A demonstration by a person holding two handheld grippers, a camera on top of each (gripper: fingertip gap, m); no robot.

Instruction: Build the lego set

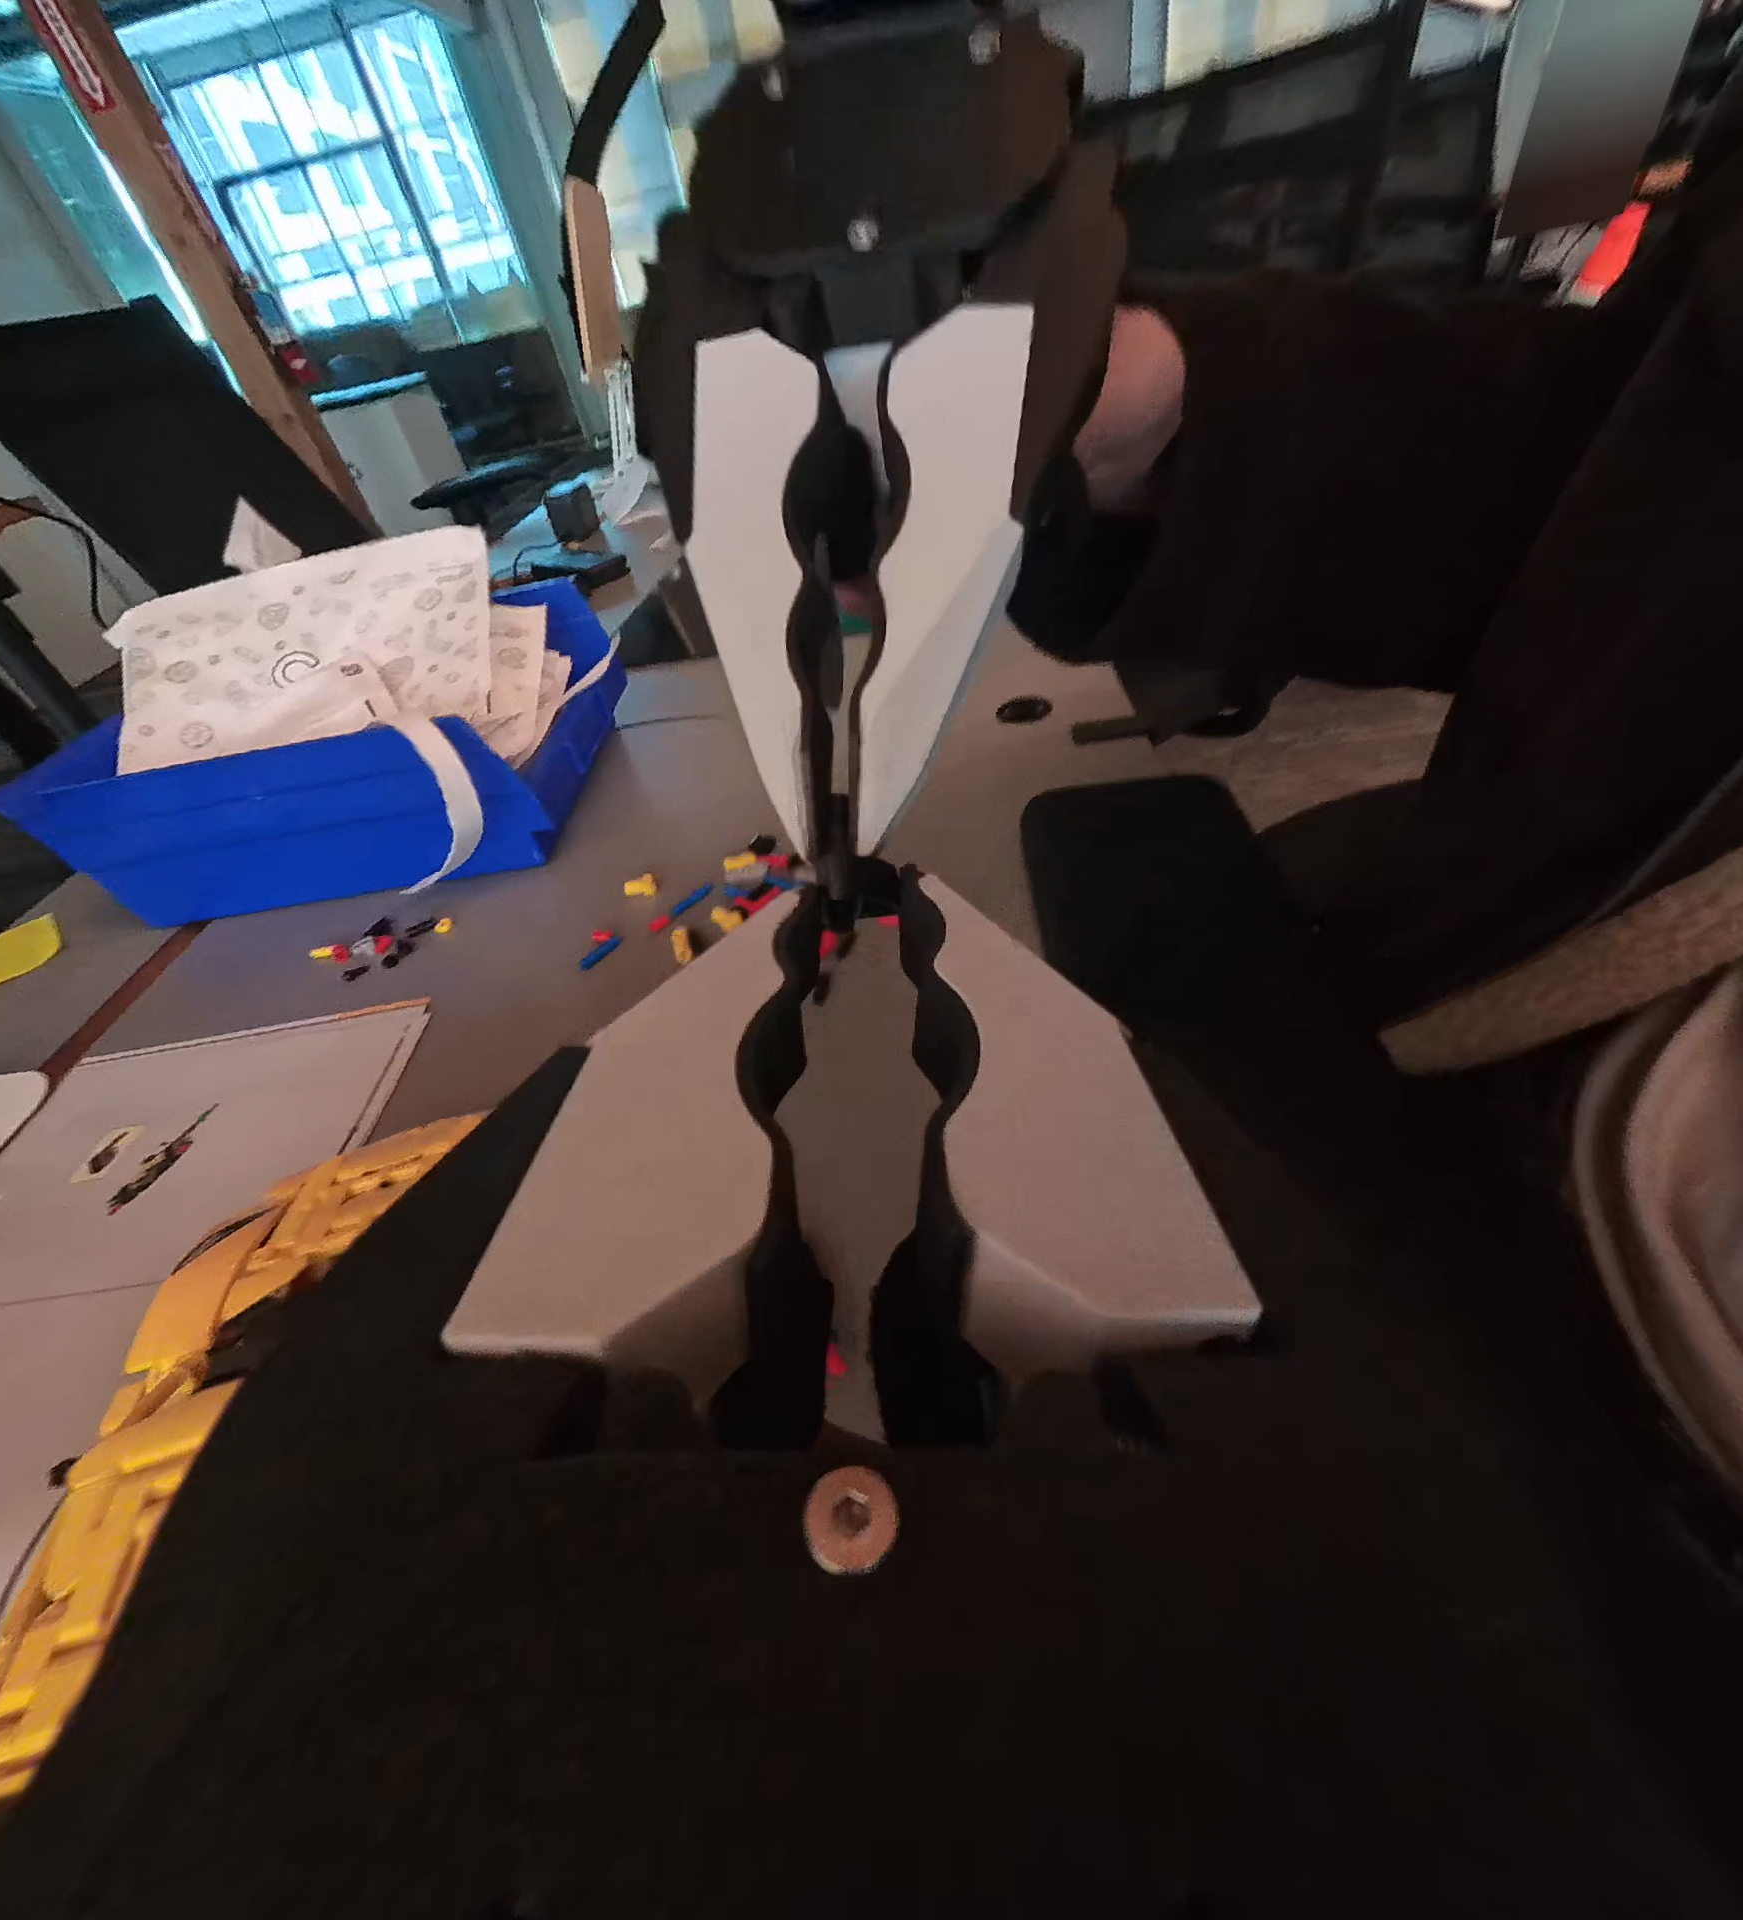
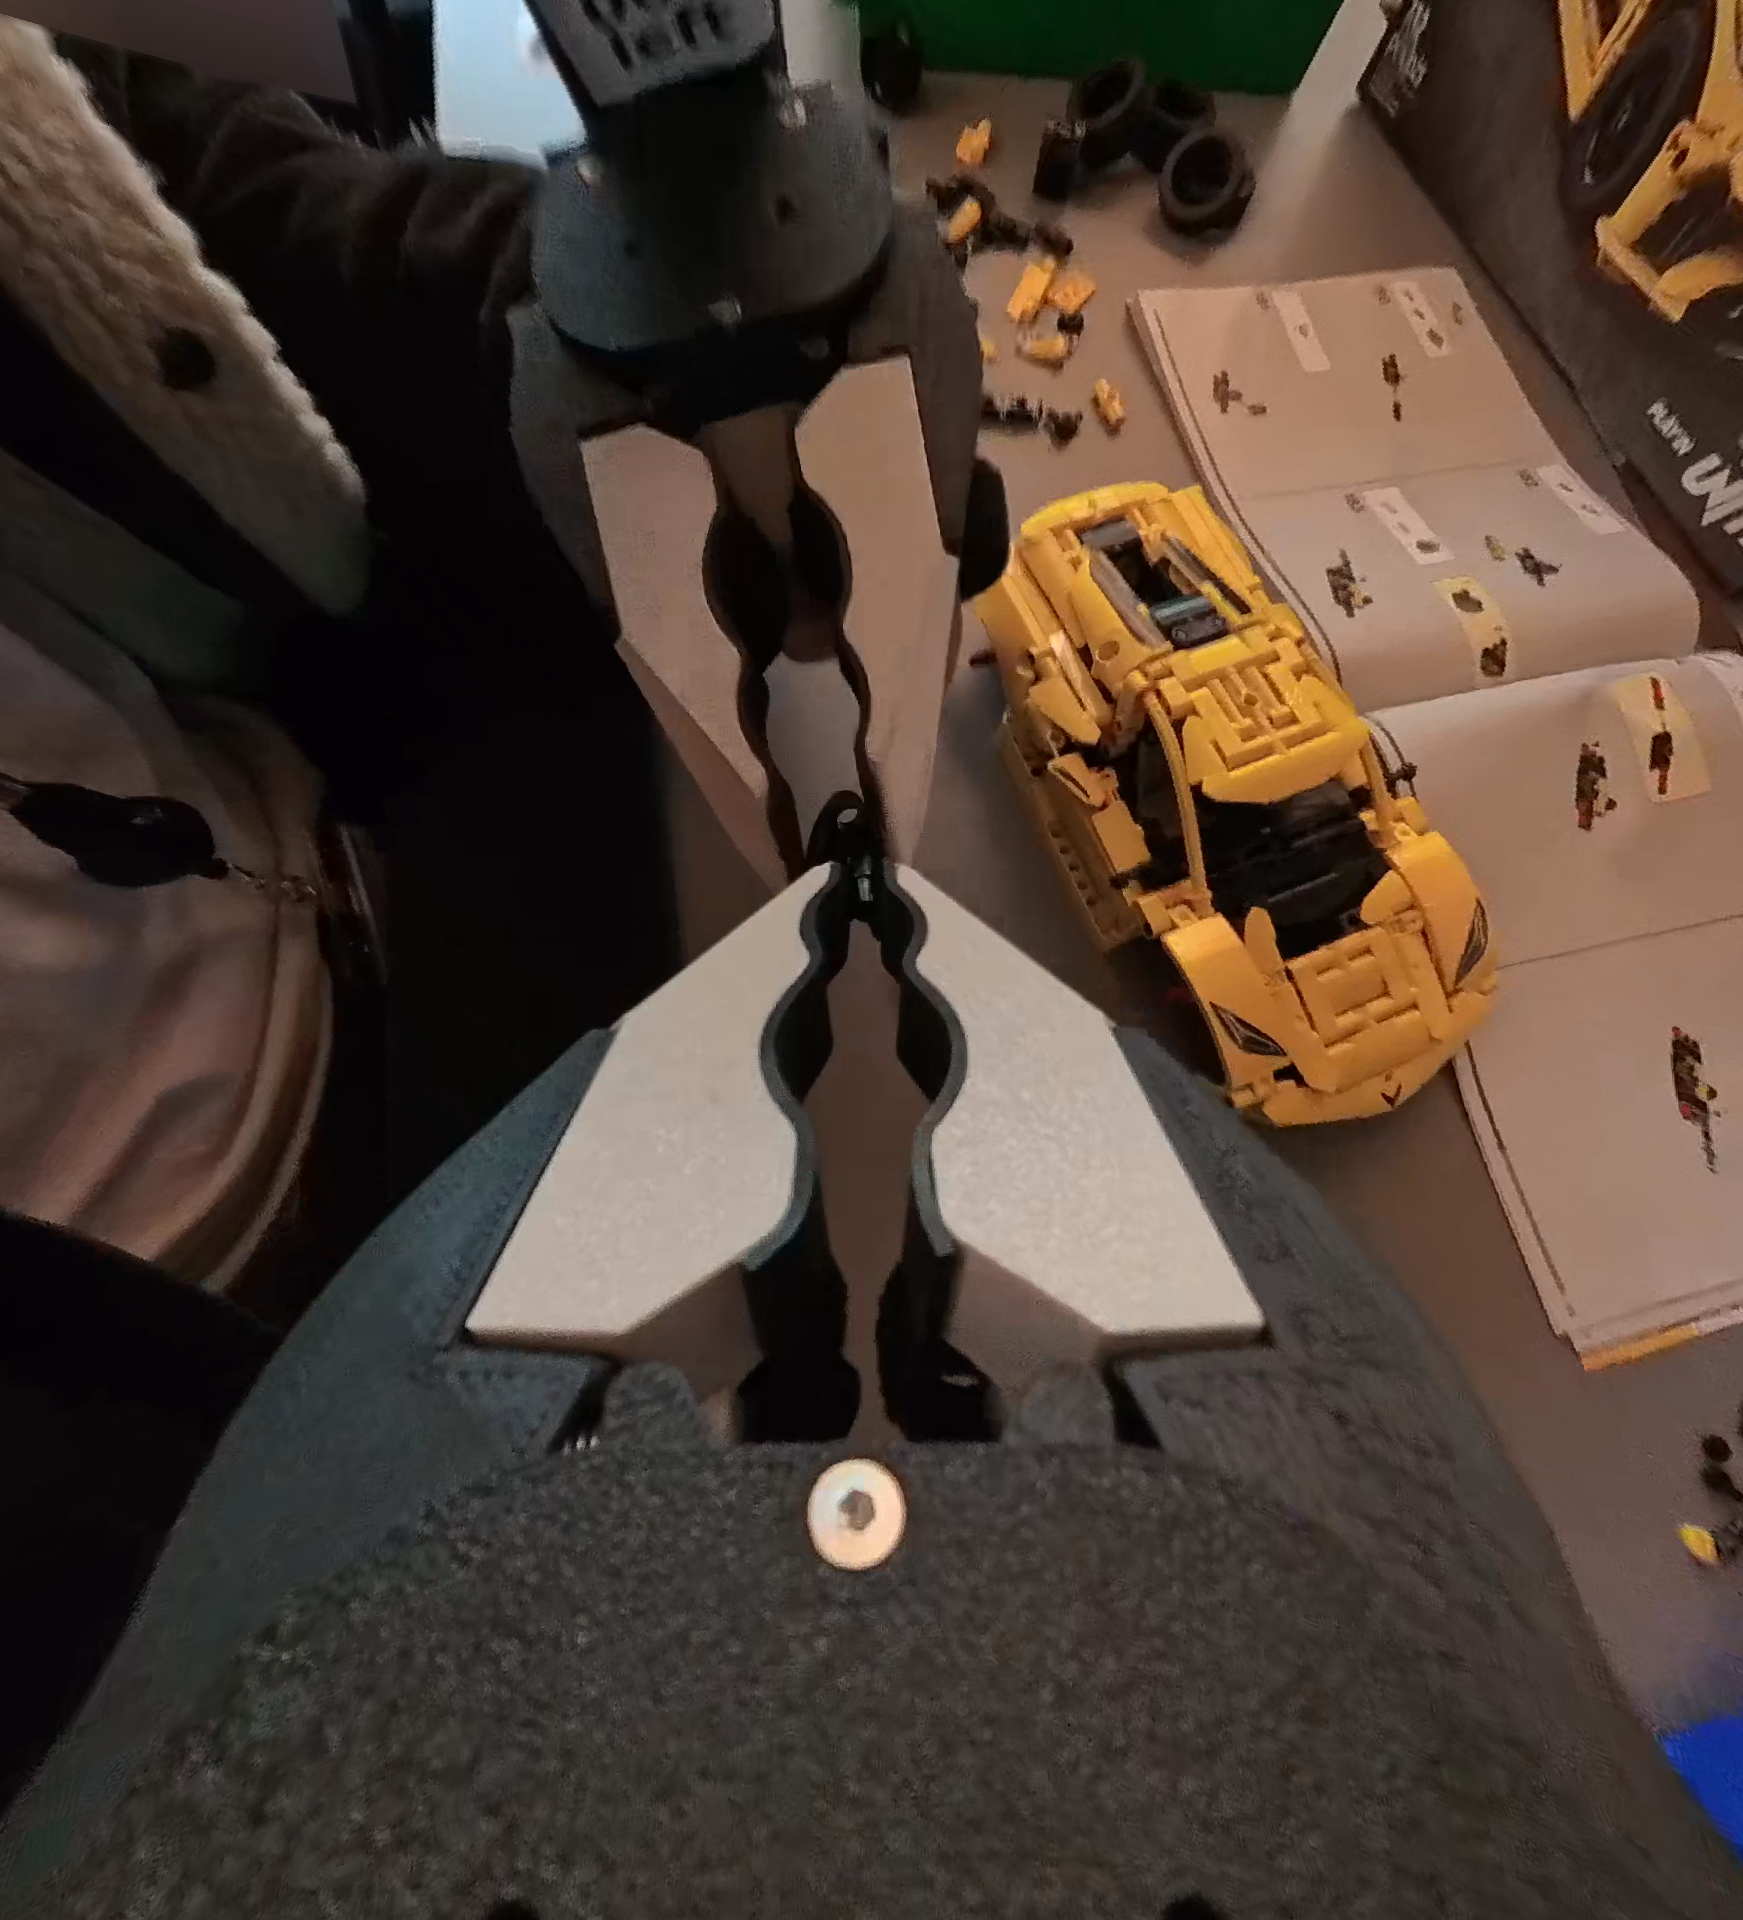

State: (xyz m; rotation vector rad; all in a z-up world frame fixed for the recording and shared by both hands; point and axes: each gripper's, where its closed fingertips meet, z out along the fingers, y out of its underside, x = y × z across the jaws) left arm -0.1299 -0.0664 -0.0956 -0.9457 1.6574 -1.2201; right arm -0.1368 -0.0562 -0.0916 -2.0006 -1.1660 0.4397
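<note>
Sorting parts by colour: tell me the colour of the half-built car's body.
Yellow, with black inner parts; the car shows best in the right wrist view.

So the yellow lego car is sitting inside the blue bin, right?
Not quite. The yellow lego car is sitting on the grey table, partly on the open instruction booklet, as the right wrist view shows. The blue plastic bin holds printed paper bags.

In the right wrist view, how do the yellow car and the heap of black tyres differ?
The yellow car is an assembled model; the black tyres are loose single parts. The car lies at the open booklet's edge; the tyres sit on bare table farther off. Neither is gripped.
</note>
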